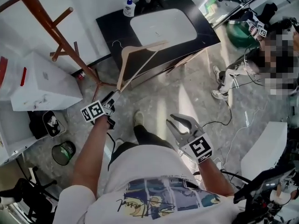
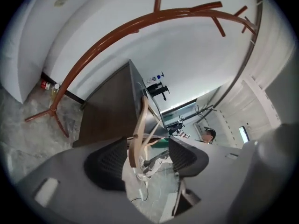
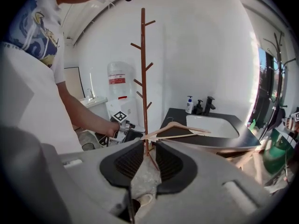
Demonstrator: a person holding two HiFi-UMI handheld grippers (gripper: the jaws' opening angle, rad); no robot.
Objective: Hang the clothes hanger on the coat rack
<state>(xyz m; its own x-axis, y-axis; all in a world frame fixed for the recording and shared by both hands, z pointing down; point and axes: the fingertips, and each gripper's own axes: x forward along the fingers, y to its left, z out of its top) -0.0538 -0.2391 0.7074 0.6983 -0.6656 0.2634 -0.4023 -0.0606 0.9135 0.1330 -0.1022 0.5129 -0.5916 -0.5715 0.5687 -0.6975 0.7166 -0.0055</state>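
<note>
**— From overhead, where's the hanger?**
— The wooden hanger [image 1: 140, 59] slants up just right of the coat rack [image 1: 44, 17], off its pegs. Its low tip sits at my left claw [image 1: 113, 94], near the rack's feet. My right claw [image 1: 180, 123] is farther right of the rack, jaws spread and empty.

**— And looking along your left claw?**
— The jaws are wide apart. The hanger's end stands between them, close to one pad and clear of the other, so it's released. The rack arcs above.

**— Along the right one?**
— The jaws are parted with only floor showing between them. The rack stands straight ahead, and the hanger lies low just right of its trunk.
</note>
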